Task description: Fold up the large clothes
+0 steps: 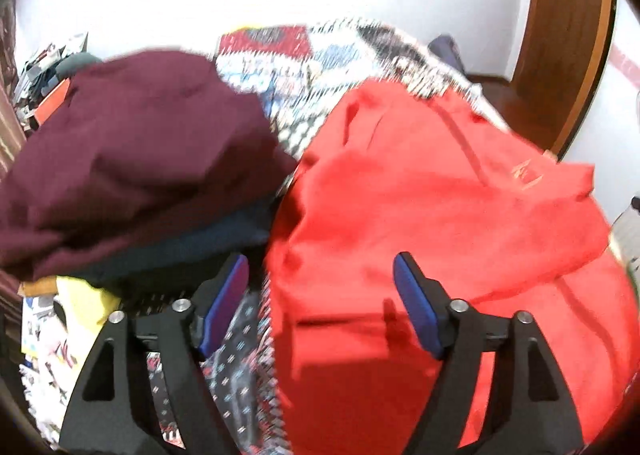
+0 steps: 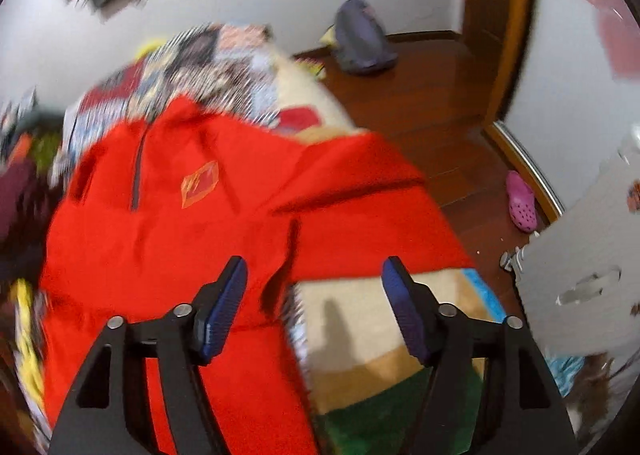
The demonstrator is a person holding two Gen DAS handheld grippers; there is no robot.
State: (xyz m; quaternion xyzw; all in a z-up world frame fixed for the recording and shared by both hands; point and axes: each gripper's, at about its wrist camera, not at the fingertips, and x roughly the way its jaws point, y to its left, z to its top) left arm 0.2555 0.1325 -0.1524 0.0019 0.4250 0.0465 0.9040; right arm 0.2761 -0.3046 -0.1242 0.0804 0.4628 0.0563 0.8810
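Note:
A bright red zip-neck top (image 1: 432, 215) lies spread on a patterned bedspread (image 1: 304, 67). In the right wrist view the same red top (image 2: 192, 223) shows its short dark zip and an orange chest logo, with one sleeve folded across toward the bed's right side. My left gripper (image 1: 320, 275) hovers open above the red top's left edge, nothing between its blue pads (image 1: 416, 307). Over the top's lower right edge my right gripper (image 2: 314, 279) is open too, with only cloth and bedding far below it.
A maroon garment (image 1: 136, 159) sits on a pile of dark and yellow clothes at the left. A wooden floor (image 2: 432, 103) lies right of the bed, with a purple bag (image 2: 360, 39), a pink clog (image 2: 520, 203), a grey box (image 2: 580, 255) and a wooden door frame (image 2: 500, 27).

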